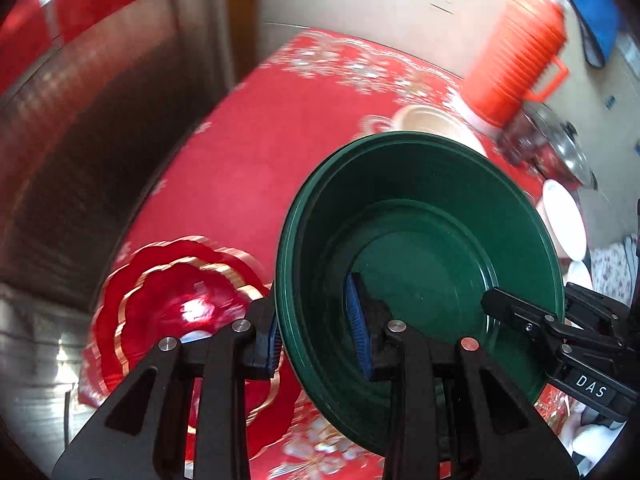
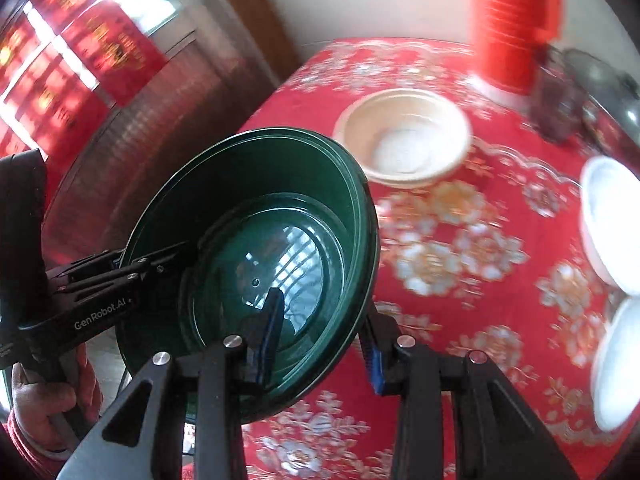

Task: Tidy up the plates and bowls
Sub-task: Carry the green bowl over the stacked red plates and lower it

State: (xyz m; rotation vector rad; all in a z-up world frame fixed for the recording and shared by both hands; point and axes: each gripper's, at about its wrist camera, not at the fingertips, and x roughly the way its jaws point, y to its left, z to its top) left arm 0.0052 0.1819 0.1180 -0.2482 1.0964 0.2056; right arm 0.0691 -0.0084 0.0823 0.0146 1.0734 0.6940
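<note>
Green bowl [image 1: 420,248], one: I am holding it tilted above the table, clear of the cloth, between both tools. Its rim looks doubled, so it may be two nested; I cannot tell.

Left gripper [image 1: 316,338], one: its jaws are gripping the bowl's rim at a narrow setting, one blue pad inside, one outside.

Right gripper [image 2: 320,344], one: its jaws are pinching the opposite rim the same way.

Red scalloped plate [image 1: 180,312], gold-edged, one: lying on the table below the left tool.

Cream bowl [image 2: 404,138], one, possibly a nested stack: sitting on the table beyond the green bowl.

White dishes [image 2: 612,224], two: lying at the table's right edge, one nearer than the other.

Orange ribbed flask [image 1: 516,52], one: standing at the far side, with a glass lid [image 1: 560,148] beside it (blurred).

Table [image 2: 460,256]: covered by a red cloth with pale flowers. Room: pale wall behind, red paper hangings [image 2: 80,48] on a window at left. A hand [image 2: 44,400] with a red cuff is gripping the left tool's handle.
</note>
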